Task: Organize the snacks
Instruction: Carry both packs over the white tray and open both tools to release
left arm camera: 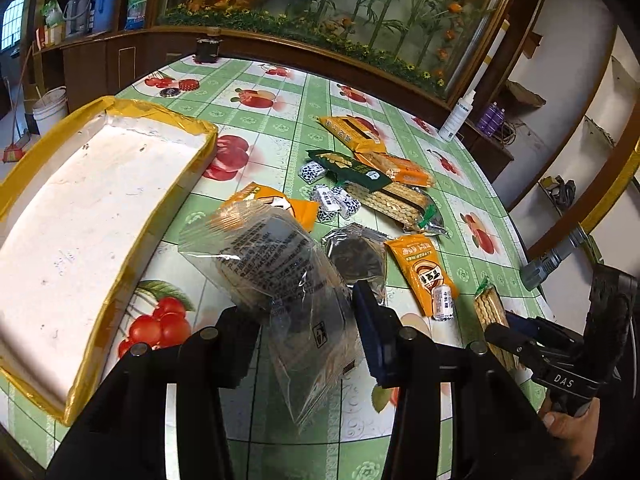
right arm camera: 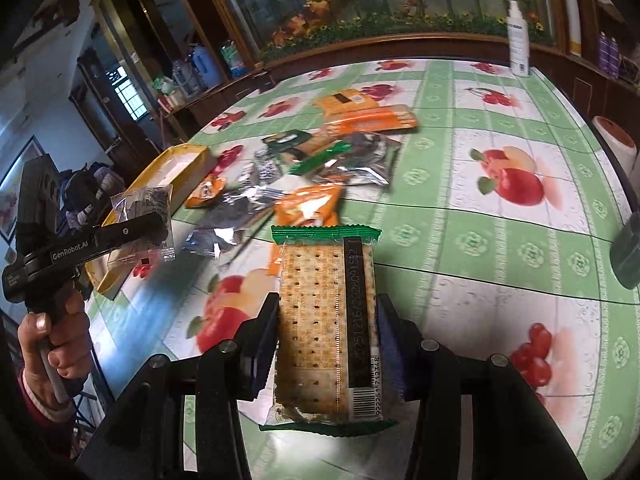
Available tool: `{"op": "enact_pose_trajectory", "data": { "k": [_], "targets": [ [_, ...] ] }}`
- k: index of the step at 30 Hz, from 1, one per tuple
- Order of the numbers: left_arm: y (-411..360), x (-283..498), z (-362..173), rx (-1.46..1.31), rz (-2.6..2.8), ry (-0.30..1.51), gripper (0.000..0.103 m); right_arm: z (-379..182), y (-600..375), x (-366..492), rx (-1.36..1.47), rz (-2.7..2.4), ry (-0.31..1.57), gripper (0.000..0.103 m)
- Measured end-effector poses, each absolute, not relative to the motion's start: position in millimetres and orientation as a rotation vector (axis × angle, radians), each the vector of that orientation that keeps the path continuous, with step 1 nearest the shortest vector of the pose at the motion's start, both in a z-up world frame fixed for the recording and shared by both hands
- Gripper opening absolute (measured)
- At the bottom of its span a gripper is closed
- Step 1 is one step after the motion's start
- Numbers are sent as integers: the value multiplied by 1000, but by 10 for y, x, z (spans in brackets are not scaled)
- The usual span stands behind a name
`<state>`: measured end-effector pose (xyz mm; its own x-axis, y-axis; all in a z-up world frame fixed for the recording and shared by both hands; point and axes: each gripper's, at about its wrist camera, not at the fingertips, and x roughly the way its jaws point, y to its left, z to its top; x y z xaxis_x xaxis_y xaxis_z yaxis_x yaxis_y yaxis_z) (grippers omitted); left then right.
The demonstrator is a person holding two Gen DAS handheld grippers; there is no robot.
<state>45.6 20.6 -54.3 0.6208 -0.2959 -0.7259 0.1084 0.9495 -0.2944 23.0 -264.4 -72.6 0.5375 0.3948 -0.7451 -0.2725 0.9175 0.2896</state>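
Leftmost, a white tray (left arm camera: 92, 216) with yellow-taped rim lies on the surface (left arm camera: 280, 100). Beside it, the left gripper (left arm camera: 308, 320) holds a clear-wrapped cookie pack (left arm camera: 276, 264) aloft, jaws closed on it. Loose snacks (left arm camera: 372, 184) lie scattered mid-surface. Rightward, the right gripper (right arm camera: 328, 332) has its jaws clamped on a green-edged cracker pack (right arm camera: 324, 320), raised above the surface.

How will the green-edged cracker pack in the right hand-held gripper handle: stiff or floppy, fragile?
The cracker pack probably stays stiff: it juts straight out of the right hand-held gripper without drooping. Likely fragile; the crackers look thin under clear film. The glossy wrapper may slip.
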Motion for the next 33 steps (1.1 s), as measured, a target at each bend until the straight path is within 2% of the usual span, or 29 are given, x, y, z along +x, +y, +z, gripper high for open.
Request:
{"op": "enact_pose_trajectory", "data": {
  "k": [15,33],
  "targets": [
    [842,65,-381,-251,-125,796,43,-613,-1679,237,22,529,906,48],
    [1578,189,-314,-289,44,768,43,-333,-648,498,-23,719,861,47]
  ]
}}
